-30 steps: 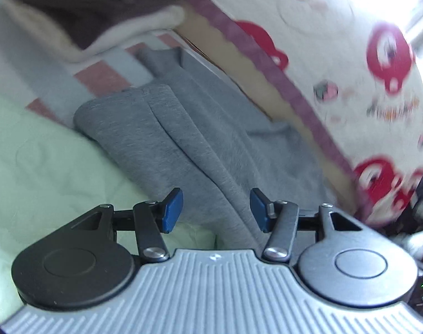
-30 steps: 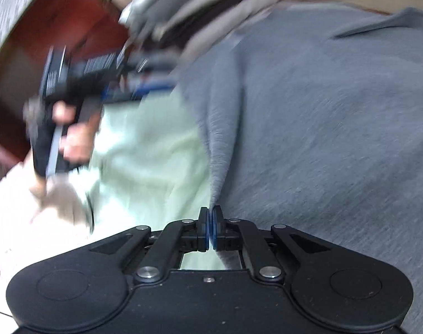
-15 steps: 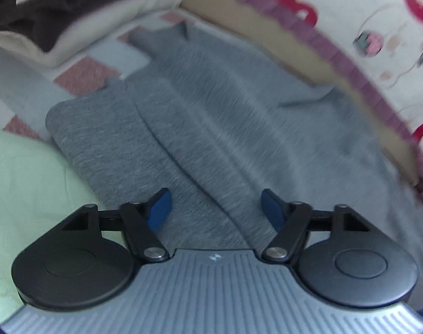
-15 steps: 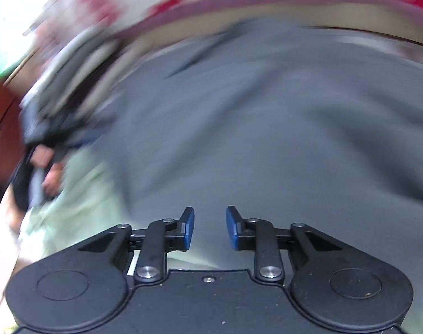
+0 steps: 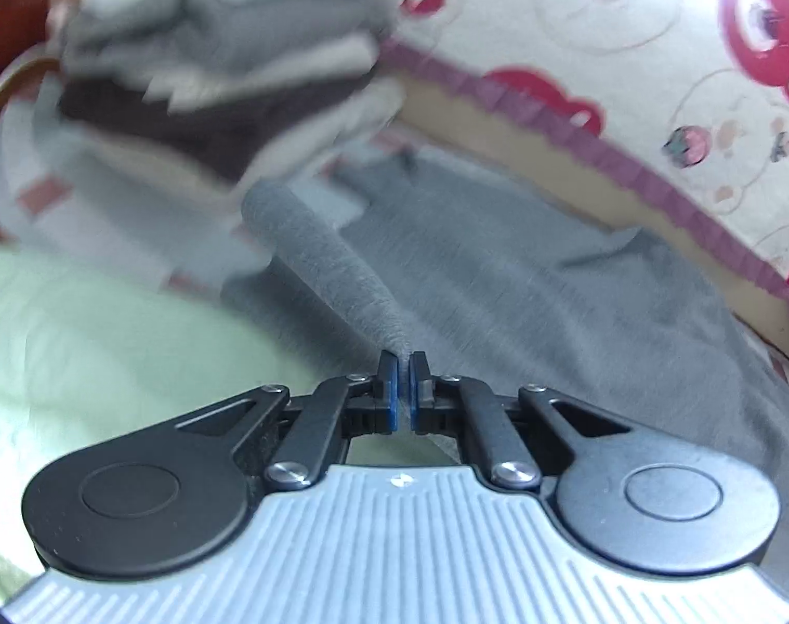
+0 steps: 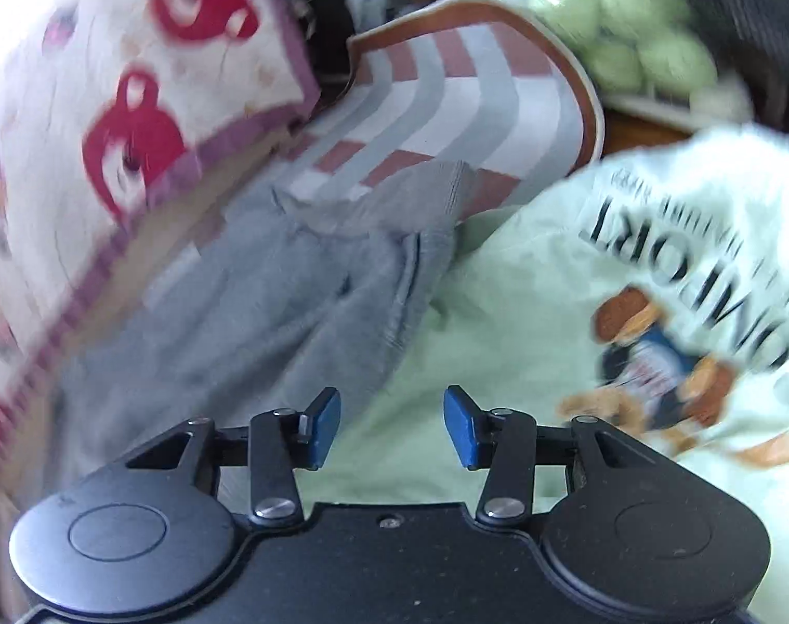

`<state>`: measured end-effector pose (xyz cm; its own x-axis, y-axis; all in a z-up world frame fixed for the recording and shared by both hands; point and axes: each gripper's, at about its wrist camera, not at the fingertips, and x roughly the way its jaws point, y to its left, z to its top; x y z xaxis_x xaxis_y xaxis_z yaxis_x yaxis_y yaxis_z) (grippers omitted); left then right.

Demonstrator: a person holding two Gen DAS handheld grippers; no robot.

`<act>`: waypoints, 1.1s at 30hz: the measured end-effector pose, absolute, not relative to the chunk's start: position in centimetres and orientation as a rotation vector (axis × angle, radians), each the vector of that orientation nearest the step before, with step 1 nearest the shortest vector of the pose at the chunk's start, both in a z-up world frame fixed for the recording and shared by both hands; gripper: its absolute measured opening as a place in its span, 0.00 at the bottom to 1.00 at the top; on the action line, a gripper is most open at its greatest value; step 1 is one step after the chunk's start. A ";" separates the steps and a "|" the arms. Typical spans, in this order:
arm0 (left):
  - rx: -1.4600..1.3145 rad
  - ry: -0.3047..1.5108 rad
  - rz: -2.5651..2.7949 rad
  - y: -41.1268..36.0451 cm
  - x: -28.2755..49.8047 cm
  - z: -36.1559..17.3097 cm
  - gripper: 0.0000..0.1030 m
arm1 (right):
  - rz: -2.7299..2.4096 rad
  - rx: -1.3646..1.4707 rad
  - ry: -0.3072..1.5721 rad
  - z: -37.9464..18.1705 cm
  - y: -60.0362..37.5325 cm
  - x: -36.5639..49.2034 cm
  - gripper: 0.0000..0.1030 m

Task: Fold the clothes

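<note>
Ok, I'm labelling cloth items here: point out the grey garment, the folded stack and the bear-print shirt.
grey garment [image 5: 524, 281]: left wrist view, flat middle of the fabric.
folded stack [image 5: 223, 67]: left wrist view, blurred grey layers.
bear-print shirt [image 6: 649, 353]: right wrist view, on the bear print.

My left claw [image 5: 404, 390] has black linkage arms, silver screws, blue pads and a ribbed silver-grey housing just behind them. My right claw [image 6: 392, 426] has the same blue pads over a plain black housing.

Pale green sheet [image 5: 108, 322] (quilted); red-printed quilt [image 5: 628, 52]; striped mat [image 6: 446, 88]
</note>
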<state>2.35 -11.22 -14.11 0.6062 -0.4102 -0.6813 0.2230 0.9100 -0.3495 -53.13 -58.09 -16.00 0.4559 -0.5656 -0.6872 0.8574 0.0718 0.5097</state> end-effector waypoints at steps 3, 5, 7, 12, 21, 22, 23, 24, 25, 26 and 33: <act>-0.453 0.967 -0.378 -9.2 3.4 -16.0 0.06 | -1.130 1.042 0.320 -16.8 -60.0 -52.4 0.50; -0.638 1.018 -0.396 -7.7 3.9 -17.1 0.15 | -1.117 1.046 0.297 -17.2 -61.5 -52.1 0.54; -0.745 1.039 -0.397 -6.8 4.2 -17.6 0.29 | -1.128 1.053 0.313 -18.0 -62.8 -51.8 0.56; -0.742 1.019 -0.408 -7.6 4.1 -17.3 0.43 | -1.162 1.068 0.337 -19.8 -64.4 -51.7 0.56; -0.801 1.123 -0.432 -9.4 7.9 -20.4 0.17 | -1.078 1.263 0.145 -22.2 -66.5 -51.9 0.58; -0.797 1.106 -0.429 -9.3 7.6 -20.0 0.06 | -1.057 1.221 0.181 -21.9 -66.5 -51.5 0.23; -0.762 1.065 -0.419 -9.2 7.0 -19.1 0.05 | -1.036 1.178 0.217 -21.6 -66.6 -51.1 0.16; -0.711 0.998 -0.403 -8.8 6.0 -17.7 0.05 | -1.010 1.146 0.206 -20.5 -66.2 -51.4 0.12; -0.658 0.917 -0.389 -8.3 4.7 -15.9 0.05 | -0.982 1.117 0.177 -19.2 -65.7 -52.0 0.10; -0.613 0.840 -0.380 -7.7 3.4 -14.0 0.05 | -0.953 1.087 0.149 -17.9 -65.1 -52.6 0.10; -0.539 0.828 -0.272 -6.3 -0.9 -14.2 0.07 | -0.973 0.992 0.248 -16.9 -64.6 -53.5 0.16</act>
<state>-0.93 -6.27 -14.21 0.6523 -0.4315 -0.6232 0.0227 0.8329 -0.5529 -53.47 -64.60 -16.92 0.5738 -0.5768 -0.5815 0.7849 0.1845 0.5915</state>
